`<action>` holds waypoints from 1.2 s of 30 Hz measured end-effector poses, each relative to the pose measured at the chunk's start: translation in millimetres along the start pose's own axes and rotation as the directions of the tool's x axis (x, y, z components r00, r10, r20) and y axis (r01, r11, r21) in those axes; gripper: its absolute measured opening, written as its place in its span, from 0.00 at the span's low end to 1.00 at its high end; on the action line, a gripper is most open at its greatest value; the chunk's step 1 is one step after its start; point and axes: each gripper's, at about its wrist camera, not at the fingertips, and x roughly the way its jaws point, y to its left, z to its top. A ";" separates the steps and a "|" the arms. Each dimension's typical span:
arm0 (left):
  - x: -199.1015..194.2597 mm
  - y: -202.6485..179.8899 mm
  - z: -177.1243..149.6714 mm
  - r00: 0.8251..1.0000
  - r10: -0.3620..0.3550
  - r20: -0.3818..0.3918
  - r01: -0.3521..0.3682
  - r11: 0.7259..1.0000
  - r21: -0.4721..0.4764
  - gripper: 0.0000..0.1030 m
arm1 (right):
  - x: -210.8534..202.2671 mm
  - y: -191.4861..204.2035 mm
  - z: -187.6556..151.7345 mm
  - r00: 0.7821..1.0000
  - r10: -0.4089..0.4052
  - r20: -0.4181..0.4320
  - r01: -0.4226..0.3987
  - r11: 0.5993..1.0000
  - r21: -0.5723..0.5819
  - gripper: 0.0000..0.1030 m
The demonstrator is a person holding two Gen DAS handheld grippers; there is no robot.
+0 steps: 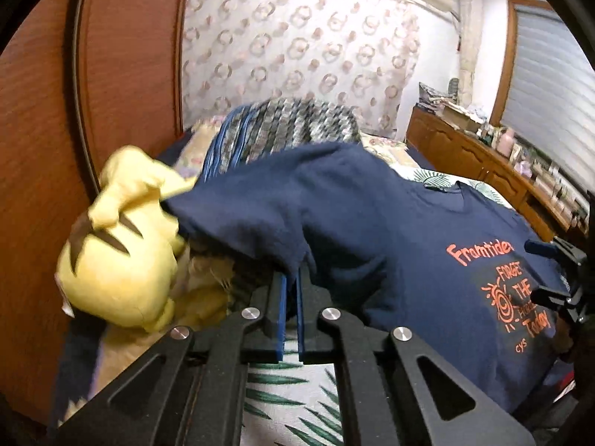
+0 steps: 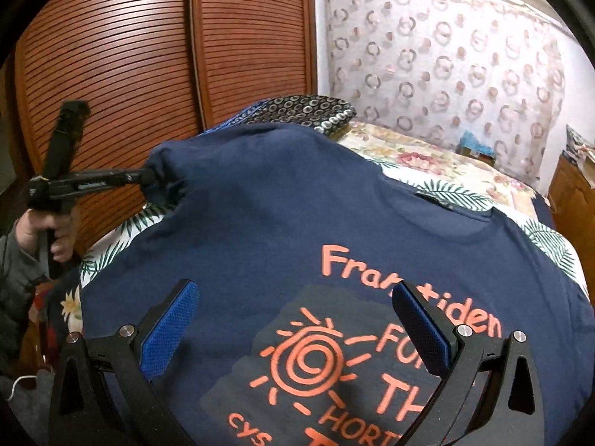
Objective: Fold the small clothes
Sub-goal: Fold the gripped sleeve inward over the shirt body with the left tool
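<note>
A navy T-shirt [image 1: 390,223] with an orange sun print lies front-up on a bed with a leaf-patterned sheet [image 1: 282,397]. My left gripper [image 1: 293,271] is shut on the shirt's left sleeve, and the cloth is lifted and bunched over its blue pads. In the right wrist view the left gripper [image 2: 148,178] pinches that sleeve at the shirt's [image 2: 260,223] upper left, a hand [image 2: 55,230] holding its grip. My right gripper [image 2: 293,308] hovers open over the print, nothing between its fingers. It also shows at the right edge as the right gripper [image 1: 541,271].
A yellow plush toy [image 1: 119,260] lies left of the sleeve. Behind the shirt sits a patterned folded blanket [image 2: 308,111]. Louvred wooden wardrobe doors [image 2: 130,55] stand on the left, a cluttered wooden dresser [image 1: 483,156] on the right, and a curtain [image 2: 446,55] at the back.
</note>
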 end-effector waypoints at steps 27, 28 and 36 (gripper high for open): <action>9.1 -114.3 41.7 0.985 -0.169 0.018 0.164 0.972 0.168 0.22 | -36.3 -5.8 -19.0 0.994 -0.102 0.037 0.097 0.989 0.109 1.00; 4.3 -111.5 40.2 0.986 -0.163 0.032 0.156 0.974 0.163 0.31 | -36.4 -4.3 -18.4 0.994 -0.103 0.039 0.098 0.989 0.109 1.00; -23.5 -78.4 28.9 0.988 -0.119 0.103 0.108 0.989 0.104 0.78 | -32.0 -2.2 -6.7 0.993 -0.107 0.043 0.104 0.992 0.070 1.00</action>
